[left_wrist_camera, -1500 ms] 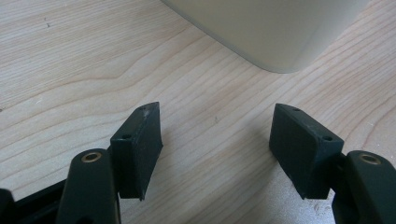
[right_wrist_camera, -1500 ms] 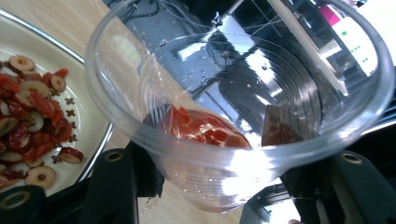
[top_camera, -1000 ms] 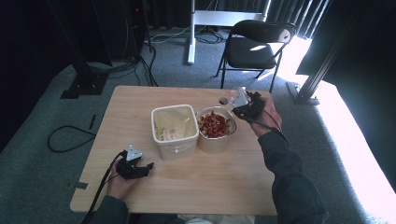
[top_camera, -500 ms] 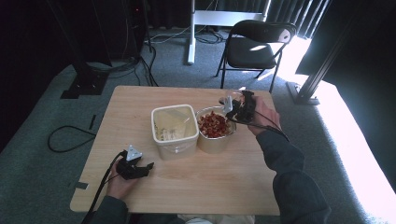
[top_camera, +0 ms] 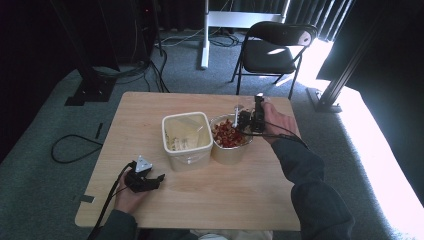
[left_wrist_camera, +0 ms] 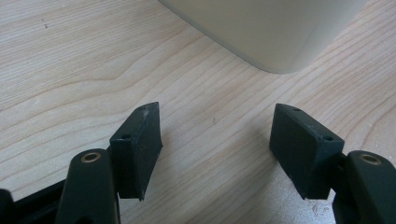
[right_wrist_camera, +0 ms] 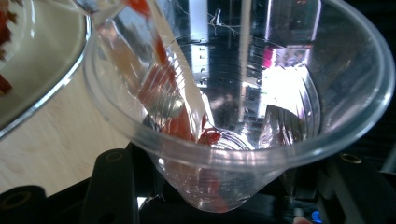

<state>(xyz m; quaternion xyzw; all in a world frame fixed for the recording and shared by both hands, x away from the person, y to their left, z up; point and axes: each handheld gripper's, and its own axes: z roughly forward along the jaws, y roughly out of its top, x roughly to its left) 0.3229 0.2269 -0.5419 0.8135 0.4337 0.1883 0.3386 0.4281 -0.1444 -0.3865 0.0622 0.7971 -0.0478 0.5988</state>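
1. Right gripper view looks straight into a clear plastic cup (right_wrist_camera: 233, 93) held between the jaws, its mouth tipped toward the camera; a few red bits cling near its bottom, and a clear plastic spoon (right_wrist_camera: 159, 70) leans inside it.
2. High view puts the cup (top_camera: 239, 116) at the far right rim of the round bowl (top_camera: 231, 145) of red pieces, tilted over it, probably so the contents can go between cup and bowl without spilling on the desk.
3. Right gripper (top_camera: 251, 120): jaws clamped on the cup's sides, which keeps it steady at that tilt.
4. Square tub (top_camera: 186, 137) of pale food sits touching the bowl's left side, close enough for short transfers.
5. Left gripper (top_camera: 145, 180) rests on the desk (top_camera: 260, 200) well to the near left of the bowl, just off the tub's near corner (left_wrist_camera: 280, 42); its jaws stand apart with nothing between them, seemingly parked out of the way.
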